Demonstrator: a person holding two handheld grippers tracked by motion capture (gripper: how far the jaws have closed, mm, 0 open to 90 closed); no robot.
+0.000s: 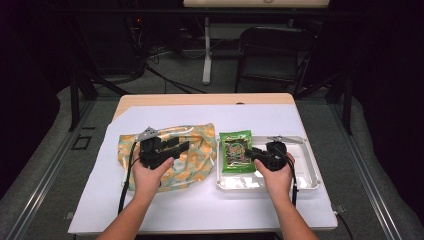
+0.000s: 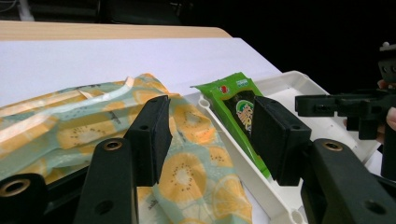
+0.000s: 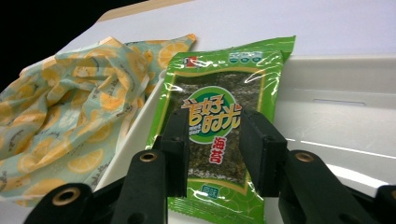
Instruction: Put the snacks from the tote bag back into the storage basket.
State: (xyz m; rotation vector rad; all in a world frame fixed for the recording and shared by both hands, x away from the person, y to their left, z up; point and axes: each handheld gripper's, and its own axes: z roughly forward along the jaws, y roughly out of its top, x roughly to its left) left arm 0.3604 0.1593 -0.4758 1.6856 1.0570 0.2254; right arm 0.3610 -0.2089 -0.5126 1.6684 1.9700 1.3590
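Fingers of the right gripper (image 3: 214, 154) stand spread just above a green seaweed packet (image 3: 219, 116) lying flat at the left end of a white tray (image 1: 310, 172). Left gripper (image 2: 208, 140), fingers also spread and empty, hovers over a fruit-print cloth bag (image 1: 200, 150) on the tabletop's left. Lowering squarely across the packet's near edge before closing would likely give the surest pinch.

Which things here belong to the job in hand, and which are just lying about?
In the job:
- green snack packet, lying in the white tray
- fruit-print bag beside the tray
- right tongs, open over the packet
- left tongs, open above the bag

Lying about:
- white sheet covering the table
- black chair behind the table
- cables on the floor
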